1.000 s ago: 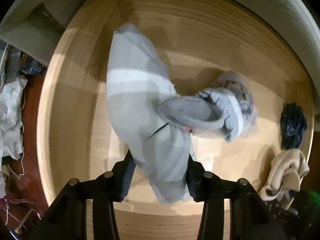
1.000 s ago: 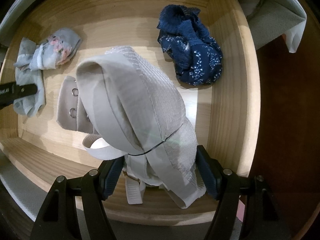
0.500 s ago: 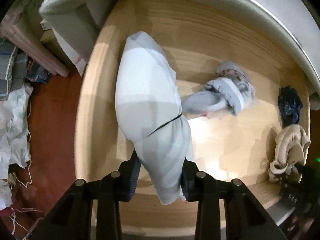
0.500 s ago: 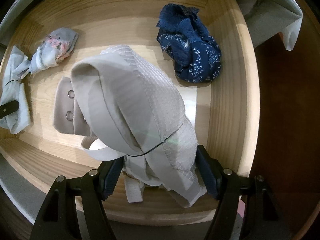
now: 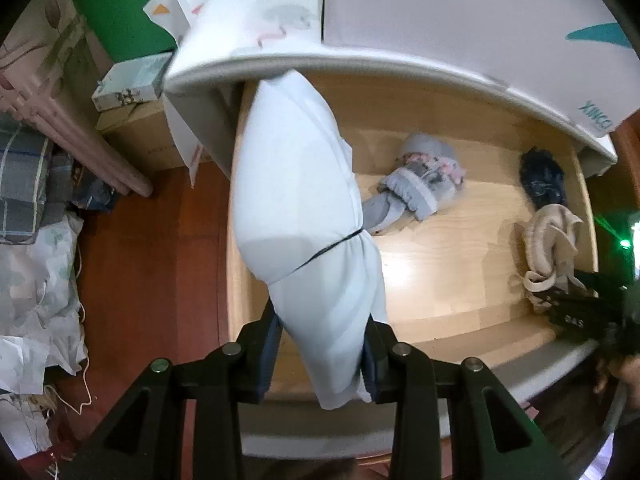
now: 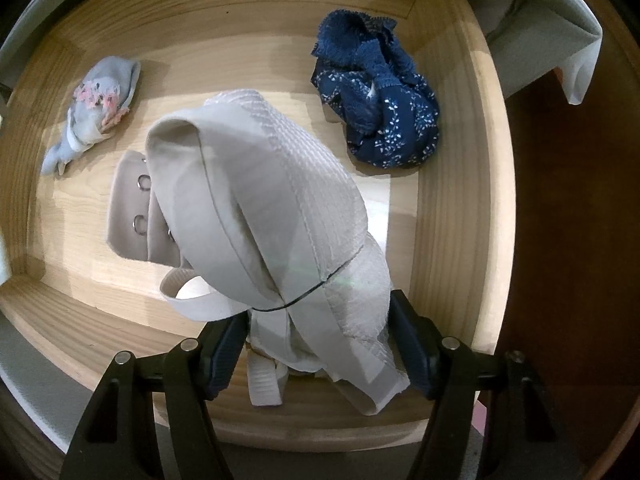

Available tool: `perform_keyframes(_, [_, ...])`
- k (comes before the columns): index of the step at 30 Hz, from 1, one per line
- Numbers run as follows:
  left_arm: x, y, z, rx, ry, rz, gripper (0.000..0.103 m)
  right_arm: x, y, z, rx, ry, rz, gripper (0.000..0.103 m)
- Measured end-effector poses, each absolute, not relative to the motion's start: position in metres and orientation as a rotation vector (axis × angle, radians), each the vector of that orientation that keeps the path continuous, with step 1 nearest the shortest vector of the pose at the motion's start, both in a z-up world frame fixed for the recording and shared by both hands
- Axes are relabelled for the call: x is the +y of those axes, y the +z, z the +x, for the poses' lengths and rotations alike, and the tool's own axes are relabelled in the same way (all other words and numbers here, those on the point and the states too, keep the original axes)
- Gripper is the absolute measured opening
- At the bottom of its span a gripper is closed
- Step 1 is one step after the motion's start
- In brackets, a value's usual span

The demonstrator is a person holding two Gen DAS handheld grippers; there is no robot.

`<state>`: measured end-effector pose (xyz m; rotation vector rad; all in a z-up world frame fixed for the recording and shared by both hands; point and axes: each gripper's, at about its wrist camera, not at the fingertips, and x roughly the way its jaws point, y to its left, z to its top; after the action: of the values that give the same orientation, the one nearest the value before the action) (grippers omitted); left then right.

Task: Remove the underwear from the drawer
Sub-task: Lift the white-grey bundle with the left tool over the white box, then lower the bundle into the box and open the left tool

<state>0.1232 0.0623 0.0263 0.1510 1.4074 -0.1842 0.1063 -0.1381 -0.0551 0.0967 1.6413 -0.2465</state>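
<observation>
Underwear: four pieces in sight, two held in the grippers and two lying on the floor of the drawer.
Drawer (image 6: pixel 456 208): pale wood, pulled open under a white cabinet top (image 5: pixel 440 32); everything left to fetch sits inside its walls.
Floor beside it: red-brown boards (image 5: pixel 152 248) to the left, with crumpled cloth and boxes further off.
Light grey piece (image 5: pixel 304 216): a long bundle cinched by a thin dark band, gripped at its lower end and hanging over the drawer's left wall; it looks lifted off the drawer floor.
Beige piece (image 6: pixel 272 216): ribbed cloth with straps and metal rings, gripped low down, its far end near the drawer floor, though I cannot tell if it touches.
Navy piece (image 6: pixel 380 112): crumpled in the back right corner, well apart from both grippers.
Floral grey piece (image 6: pixel 92 112): small, lying at the back left.
Left gripper (image 5: pixel 322 344): clenched on the light grey piece.
Right gripper (image 6: pixel 320 344): clenched on the beige piece, low over the front of the drawer.
Doing it well: I would say raise both straight up until the dangling ends clear the front wall, keep the squeeze firm, and watch the beige straps so no loop snags the rim.
</observation>
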Motion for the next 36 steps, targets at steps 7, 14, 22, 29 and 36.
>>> perform_keyframes(7, [0.069, 0.067, 0.110, 1.329, -0.236, 0.175, 0.035, -0.133, -0.054, 0.105, 1.639, -0.247, 0.086, 0.064])
perform_keyframes(14, [0.070, 0.126, 0.098, 1.222, -0.297, 0.193, 0.030, -0.130, -0.054, 0.105, 1.639, -0.247, 0.084, 0.064])
perform_keyframes(22, [0.060, 0.155, 0.091, 1.185, -0.309, 0.167, 0.020, -0.131, -0.053, 0.105, 1.637, -0.245, 0.089, 0.064])
perform_keyframes(29, [0.055, 0.214, 0.088, 1.073, -0.337, 0.166, 0.020, -0.132, -0.053, 0.105, 1.636, -0.246, 0.090, 0.064])
perform_keyframes(36, [0.047, 0.282, 0.117, 0.923, -0.310, 0.173, 0.020, -0.132, -0.053, 0.106, 1.639, -0.243, 0.080, 0.064])
